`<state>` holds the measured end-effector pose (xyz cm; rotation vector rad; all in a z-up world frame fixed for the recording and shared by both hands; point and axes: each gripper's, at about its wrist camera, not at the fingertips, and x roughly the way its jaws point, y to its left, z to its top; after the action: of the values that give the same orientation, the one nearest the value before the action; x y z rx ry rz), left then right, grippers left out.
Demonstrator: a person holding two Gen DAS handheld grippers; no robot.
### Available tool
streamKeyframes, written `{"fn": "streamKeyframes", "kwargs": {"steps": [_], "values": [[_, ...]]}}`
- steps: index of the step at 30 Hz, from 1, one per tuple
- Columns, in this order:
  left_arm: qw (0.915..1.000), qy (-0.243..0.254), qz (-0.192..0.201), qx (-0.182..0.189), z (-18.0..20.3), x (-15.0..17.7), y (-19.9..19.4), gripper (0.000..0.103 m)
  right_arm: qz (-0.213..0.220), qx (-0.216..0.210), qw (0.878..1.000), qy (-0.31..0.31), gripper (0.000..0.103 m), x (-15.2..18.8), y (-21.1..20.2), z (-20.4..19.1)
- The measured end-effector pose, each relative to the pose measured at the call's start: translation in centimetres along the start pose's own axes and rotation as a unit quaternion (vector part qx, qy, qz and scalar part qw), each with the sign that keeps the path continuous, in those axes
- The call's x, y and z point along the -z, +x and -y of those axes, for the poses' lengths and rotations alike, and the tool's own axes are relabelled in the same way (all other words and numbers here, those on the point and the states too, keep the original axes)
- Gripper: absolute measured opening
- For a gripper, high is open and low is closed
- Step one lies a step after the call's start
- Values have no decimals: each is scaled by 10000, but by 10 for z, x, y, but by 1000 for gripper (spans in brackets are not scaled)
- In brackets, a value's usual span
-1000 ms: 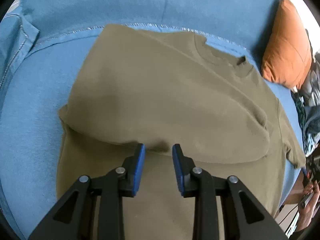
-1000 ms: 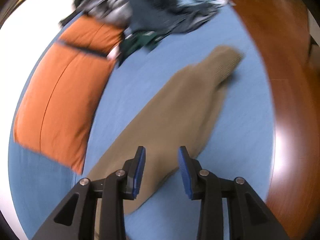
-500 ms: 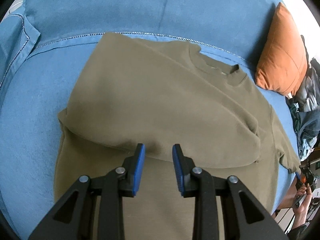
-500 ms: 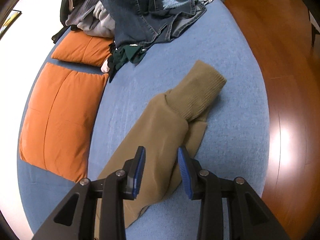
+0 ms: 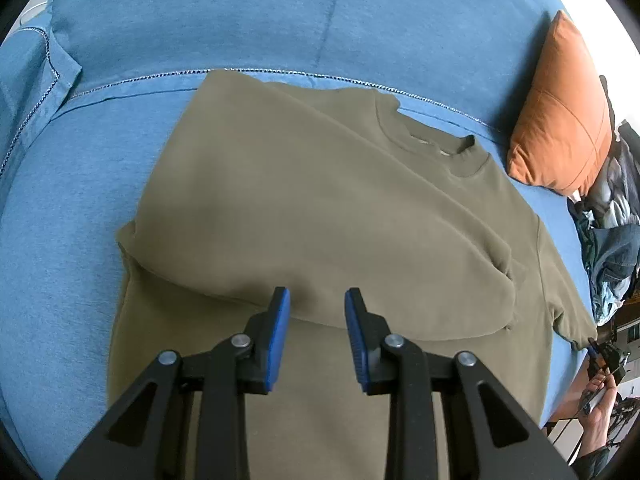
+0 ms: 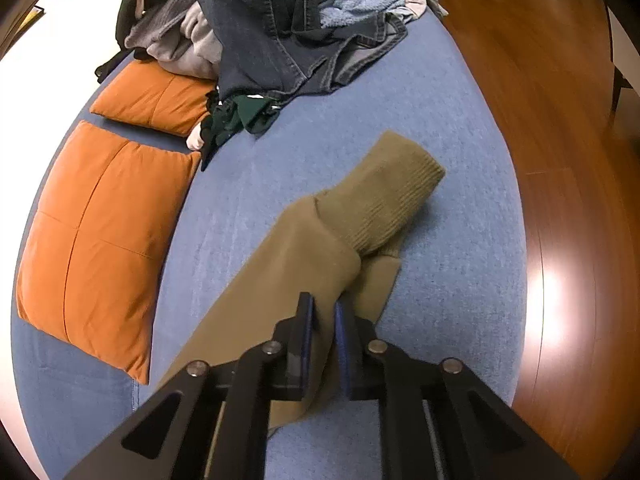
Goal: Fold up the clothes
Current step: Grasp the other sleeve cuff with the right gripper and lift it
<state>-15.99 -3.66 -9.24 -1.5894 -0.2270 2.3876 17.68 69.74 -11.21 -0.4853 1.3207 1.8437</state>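
An olive sweatshirt (image 5: 320, 208) lies spread on the blue sofa seat (image 5: 60, 240), collar toward the backrest, with its left sleeve folded across the chest. My left gripper (image 5: 318, 300) hovers open just above the folded sleeve's lower edge, holding nothing. In the right wrist view the other sleeve (image 6: 304, 264) stretches over the seat, its ribbed cuff (image 6: 388, 192) pointing away. My right gripper (image 6: 324, 312) is shut on that sleeve a little behind the cuff, cloth bunched between its blue pads.
Two orange cushions (image 6: 96, 232) lie along the sofa back. A heap of jeans and other clothes (image 6: 280, 28) sits beyond the cuff. The wooden floor (image 6: 560, 160) runs past the seat's front edge. A person's hand (image 5: 600, 400) shows at the far right.
My right gripper has closed on the olive sleeve, which it stood open over before. The left gripper has drawn back slightly and stays open.
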Motion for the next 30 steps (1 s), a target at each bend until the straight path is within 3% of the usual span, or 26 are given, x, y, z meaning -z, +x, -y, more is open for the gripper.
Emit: {"fn": "streamKeyframes", "kwargs": {"steps": [9, 15, 18, 22, 24, 27, 30], "values": [[9999, -113, 37, -125, -6, -1, 0, 28, 466, -85, 9985, -290, 4, 0, -23, -24], [9991, -403, 89, -89, -21, -7, -8, 28, 671, -30, 9964, -524, 4, 18, -34, -64], [9979, -636, 109, -73, -34, -11, -12, 28, 810, 28, 9946, -648, 4, 32, -42, -89], [9942, -1071, 117, -67, -54, -14, -18, 28, 1015, -206, 9872, -1215, 4, 70, -56, -155], [9922, -1233, 153, -76, -63, -15, -22, 28, 1016, -526, 9785, -1714, 4, 107, -61, -200], [9897, -1412, 210, -94, -74, -17, -26, 28, 937, -1092, 9562, -2548, 4, 176, -69, -273], [9870, -1586, 237, -122, -87, -21, -29, 28, 682, -1697, 9098, -3725, 4, 273, -75, -342]]}}
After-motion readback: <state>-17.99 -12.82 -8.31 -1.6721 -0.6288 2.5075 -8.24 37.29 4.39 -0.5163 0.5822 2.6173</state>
